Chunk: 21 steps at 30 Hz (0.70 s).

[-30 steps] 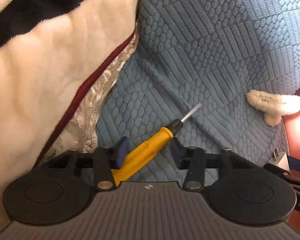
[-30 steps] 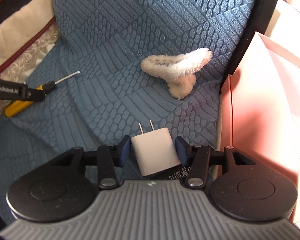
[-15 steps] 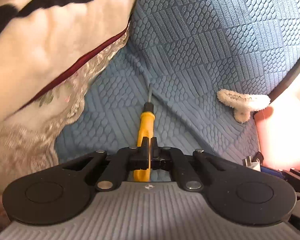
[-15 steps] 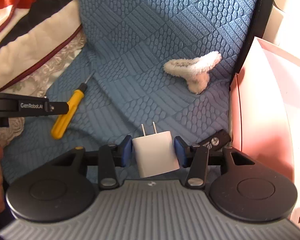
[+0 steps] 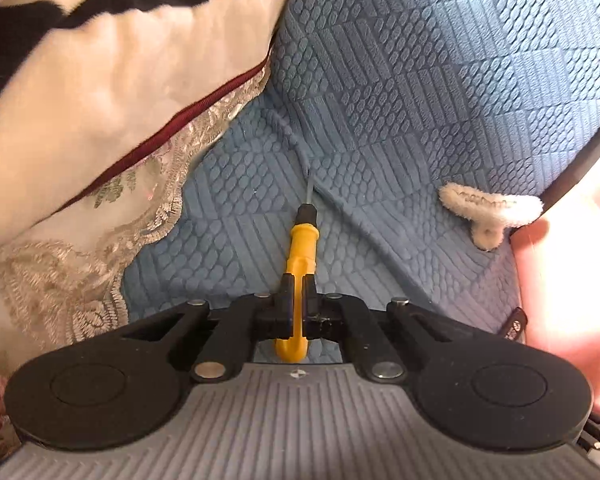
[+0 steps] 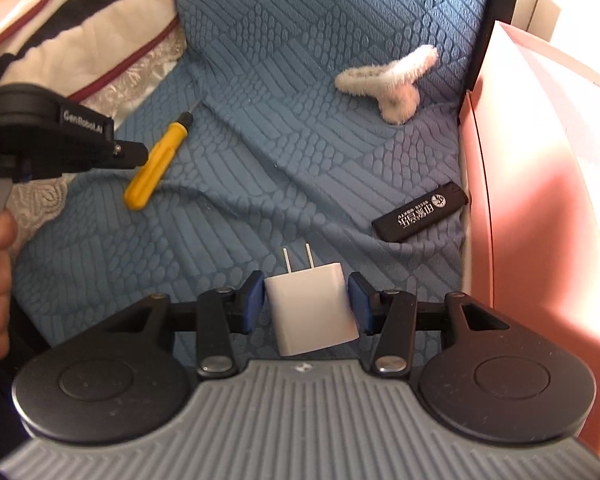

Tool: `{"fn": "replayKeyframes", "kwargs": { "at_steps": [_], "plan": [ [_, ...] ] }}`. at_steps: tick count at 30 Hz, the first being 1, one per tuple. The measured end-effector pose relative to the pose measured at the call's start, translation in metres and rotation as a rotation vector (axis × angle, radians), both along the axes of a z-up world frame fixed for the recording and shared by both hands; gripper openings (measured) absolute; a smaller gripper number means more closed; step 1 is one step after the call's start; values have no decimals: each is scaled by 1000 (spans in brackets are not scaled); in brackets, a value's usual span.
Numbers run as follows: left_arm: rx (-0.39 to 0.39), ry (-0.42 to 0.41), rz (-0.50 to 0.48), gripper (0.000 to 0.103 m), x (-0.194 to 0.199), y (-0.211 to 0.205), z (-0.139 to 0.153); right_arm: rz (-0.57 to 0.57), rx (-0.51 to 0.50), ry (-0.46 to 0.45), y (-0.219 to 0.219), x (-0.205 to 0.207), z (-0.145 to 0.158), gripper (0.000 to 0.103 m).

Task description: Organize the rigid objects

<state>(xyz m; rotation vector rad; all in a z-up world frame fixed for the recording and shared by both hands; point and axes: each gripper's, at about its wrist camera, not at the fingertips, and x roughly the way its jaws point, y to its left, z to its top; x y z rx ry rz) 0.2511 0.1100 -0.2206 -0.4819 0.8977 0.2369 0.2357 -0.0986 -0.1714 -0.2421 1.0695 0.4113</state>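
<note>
Your left gripper is clamped on the yellow screwdriver, tip pointing far. Your right gripper pinches the white charger, prongs far. Around them: a fuzzy white clip far right and a black lighter just beside the pink box on the right. A striped blanket with lace trim crowds the left. Everything lies on a blue textured cushion.
</note>
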Motion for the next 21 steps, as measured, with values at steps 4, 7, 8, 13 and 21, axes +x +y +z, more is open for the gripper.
{"fn": "replayKeyframes", "kwargs": {
  "at_steps": [4,7,8,13,21],
  "plan": [
    [20,9,-4,23,10,3,-5,-3,-7,2,0,0,-5,49],
    [63,29,-22,24,19,3,-8,38,-40,13,3,-2,-9,50],
    [58,33,-31,25,22,4,-9,51,-51,12,4,-4,-10,50],
    [73,45,-67,31,35,2,-14,68,-51,10,5,-6,-12,50],
    [131,15,-107,35,52,-8,-19,53,-7,32,5,1,-16,48]
  ]
}}
